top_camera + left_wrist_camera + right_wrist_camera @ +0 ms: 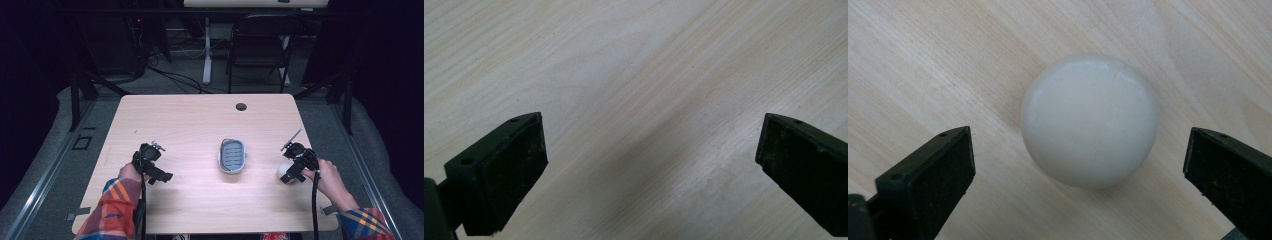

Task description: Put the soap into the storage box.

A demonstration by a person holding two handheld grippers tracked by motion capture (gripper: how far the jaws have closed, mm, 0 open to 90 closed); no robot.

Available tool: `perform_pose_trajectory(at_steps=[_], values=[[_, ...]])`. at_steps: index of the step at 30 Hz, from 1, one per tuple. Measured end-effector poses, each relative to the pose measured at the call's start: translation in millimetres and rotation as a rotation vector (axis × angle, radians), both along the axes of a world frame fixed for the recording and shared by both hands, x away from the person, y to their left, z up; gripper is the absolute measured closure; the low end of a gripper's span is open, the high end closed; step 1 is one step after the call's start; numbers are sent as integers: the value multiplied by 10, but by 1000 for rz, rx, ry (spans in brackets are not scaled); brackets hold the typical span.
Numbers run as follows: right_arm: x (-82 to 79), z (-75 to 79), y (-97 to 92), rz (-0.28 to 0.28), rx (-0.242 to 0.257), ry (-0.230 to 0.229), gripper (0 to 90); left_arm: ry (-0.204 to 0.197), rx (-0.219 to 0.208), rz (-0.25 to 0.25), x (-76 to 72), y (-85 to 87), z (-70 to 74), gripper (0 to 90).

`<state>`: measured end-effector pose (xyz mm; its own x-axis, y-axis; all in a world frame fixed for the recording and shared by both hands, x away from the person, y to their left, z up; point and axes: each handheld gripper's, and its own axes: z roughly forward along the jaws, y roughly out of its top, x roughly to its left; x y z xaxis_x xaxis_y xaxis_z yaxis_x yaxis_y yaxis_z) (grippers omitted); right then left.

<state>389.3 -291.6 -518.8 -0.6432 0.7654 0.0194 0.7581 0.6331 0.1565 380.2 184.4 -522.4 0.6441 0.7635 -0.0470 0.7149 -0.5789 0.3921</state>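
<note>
Pale wood table (200, 200), dark room behind. Lower left of high view: left gripper (651, 150), jaws wide apart over bare wood, holding nothing. Lower right: right gripper (1078, 160), jaws apart either side of white ball (1090, 120), not touching it. Centre: small grey tray (232, 155), seemingly empty. Far edge: chair (260, 45). Progress, judged: ball not yet gripped; nothing moved to tray

The pale wood counter (200, 115) is sitting under bright light, a dark round hole (241, 106) showing near its far edge. A grey slotted dish (232, 155) is lying at the middle, and a white ball (1090, 120) is resting well right of it.
</note>
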Motion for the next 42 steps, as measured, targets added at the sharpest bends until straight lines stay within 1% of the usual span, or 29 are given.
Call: perform_pose_trajectory(at_steps=[1,3,4,5,6,10,11,13,15,16,18,19,20,21,23,24,25,26,27,28,29,30,33,35,36,37,39,40,42], values=[[21,6,8,14,-10,8,0,-1,-4,0,-3,-7,1,0],[39,-13,31,2,0,5,0,-7,-6,-2,-10,-3,6,0],[85,30,31,50,-51,40,0,-9,-7,0,-10,6,7,0],[85,30,31,50,-51,40,0,-9,-7,0,-10,6,7,0],[74,-14,56,2,0,6,0,-7,-10,5,-10,12,4,0],[132,-9,64,24,-25,36,0,-9,-7,-2,-13,-5,8,0],[119,-53,75,-15,14,13,0,-8,-7,0,-12,3,8,0],[149,-41,75,8,-10,33,0,-6,-8,1,-8,7,5,0],[151,-56,87,-5,2,25,0,-9,-6,-1,-14,-3,9,0],[160,-59,92,-5,7,33,0,-11,-8,-1,-14,-2,8,0],[188,-61,101,10,-14,47,0,-5,-7,-1,-7,6,5,0],[181,-96,110,-14,7,32,0,-5,-8,0,-7,6,5,0],[207,-80,108,12,-20,53,0,-7,-7,-1,-9,5,6,0],[209,-92,114,0,-19,57,0,-9,-6,-1,-12,2,9,0],[230,-93,113,14,-33,73,0,-10,-8,-1,-13,1,8,0],[281,-77,113,63,-92,117,0,-9,-7,-1,-12,4,9,0],[297,-60,114,81,-120,130,0,-10,-8,0,-13,6,9,0],[297,-60,114,81,-120,130,0,-10,-8,0,-13,6,9,0],[238,-138,127,2,-40,80,0,-9,-8,0,-14,8,11,0],[240,-135,128,6,-47,81,0,-9,-9,0,-12,8,10,0],[257,-116,121,32,-70,97,0,-10,-7,0,-11,6,8,0],[263,-110,121,39,-81,110,6,-9,-7,-1,-11,5,9,0],[240,-152,130,17,-53,94,61,-10,-9,0,-18,3,14,0],[239,-158,141,27,-72,99,73,-14,-8,-2,-21,6,20,0],[229,-176,148,17,-69,93,88,-16,-9,0,-21,8,19,0],[211,-208,154,5,-49,77,95,-15,-10,0,-20,7,17,0],[250,-178,150,60,-118,114,155,-14,-7,-3,-16,5,16,0],[229,-215,154,35,-94,98,140,-15,-8,-2,-15,4,14,0],[227,-233,155,32,-95,103,158,-13,-7,-1,-15,4,15,0]])
